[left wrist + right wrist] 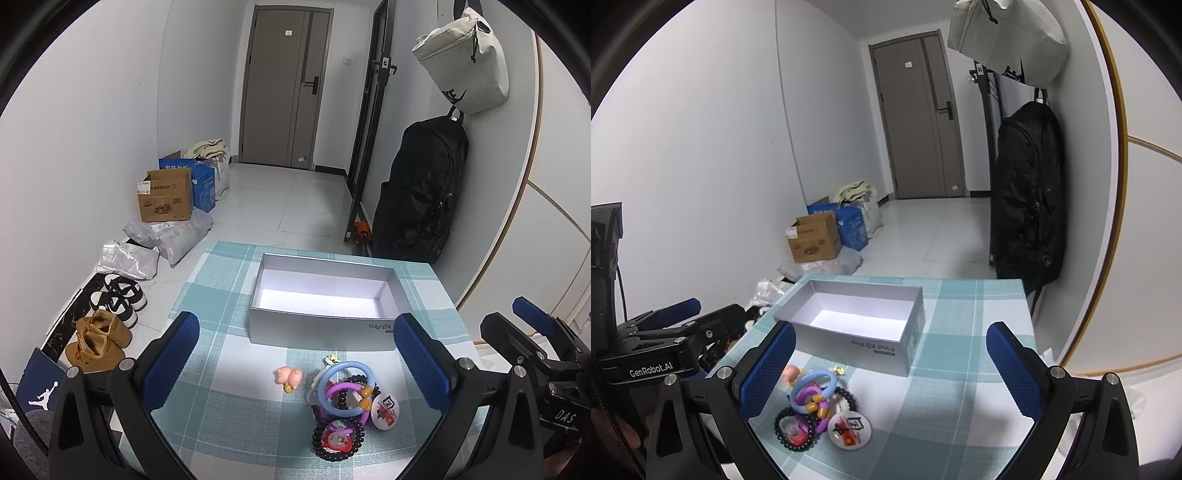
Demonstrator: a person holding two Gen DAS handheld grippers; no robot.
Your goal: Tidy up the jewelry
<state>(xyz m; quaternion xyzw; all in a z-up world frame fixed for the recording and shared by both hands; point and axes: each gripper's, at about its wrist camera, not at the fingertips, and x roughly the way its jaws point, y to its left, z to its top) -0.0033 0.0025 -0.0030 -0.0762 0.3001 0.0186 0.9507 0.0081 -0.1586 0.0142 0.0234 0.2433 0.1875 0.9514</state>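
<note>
Both hand-held grippers are hovering with fingers spread wide and gripping nothing above a teal plaid tabletop [229, 413]. The jewelry pile [341, 402], a tangle of blue and purple rings, black bead bracelets and a round badge [384, 408], is lying between the fingers of the left hand-held gripper [295, 365] and just ahead of the right hand-held gripper [890, 369], toward its left finger. A small pink figurine [289, 377] is sitting beside the pile. An open white phone box [321, 295] is standing just beyond.

Jewelry pile [341, 402] between spread tool [295, 365] fingers
</note>
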